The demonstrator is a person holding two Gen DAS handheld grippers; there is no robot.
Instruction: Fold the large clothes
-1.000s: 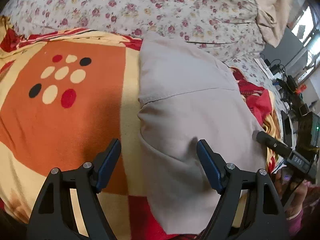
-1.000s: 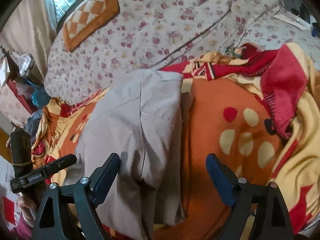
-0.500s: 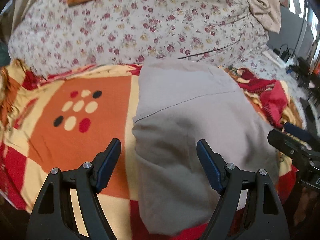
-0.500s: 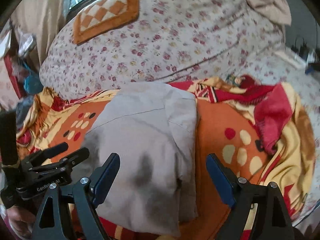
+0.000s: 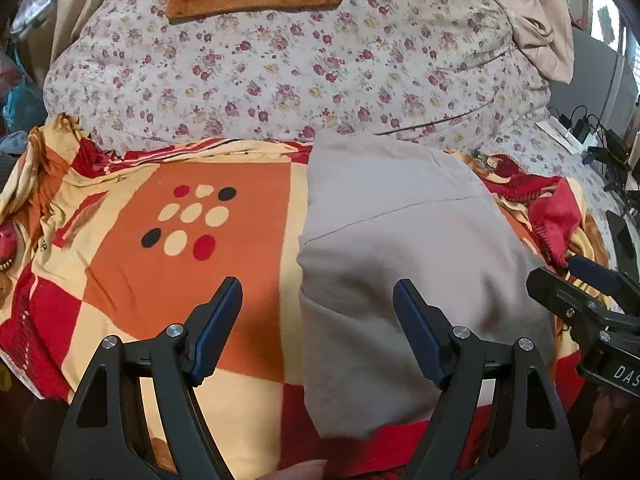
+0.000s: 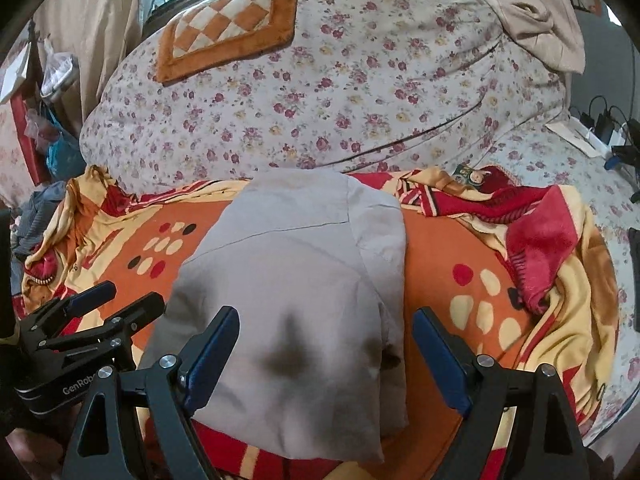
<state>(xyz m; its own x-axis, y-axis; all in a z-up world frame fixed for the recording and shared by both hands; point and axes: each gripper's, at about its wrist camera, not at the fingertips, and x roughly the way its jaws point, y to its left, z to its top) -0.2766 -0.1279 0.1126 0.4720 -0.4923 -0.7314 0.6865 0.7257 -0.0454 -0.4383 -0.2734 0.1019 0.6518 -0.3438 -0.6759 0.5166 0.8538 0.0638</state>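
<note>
The beige garment (image 5: 404, 236) lay folded into a compact rectangle on the orange blanket (image 5: 192, 240) on the bed, both the left gripper (image 5: 318, 320) and right gripper (image 6: 326, 352) above its near edge, jaws apart and empty, so folding looked nearly done.

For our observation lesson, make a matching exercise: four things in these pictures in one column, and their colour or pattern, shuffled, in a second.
Things:
1. folded garment
2. blanket
3. quilt
4. left gripper fingers

Descriptions:
A. white with small red flowers
B. blue pads, open
C. plain grey-beige
D. orange, red and yellow with dots

Pairs: 1-C, 2-D, 3-A, 4-B
</note>
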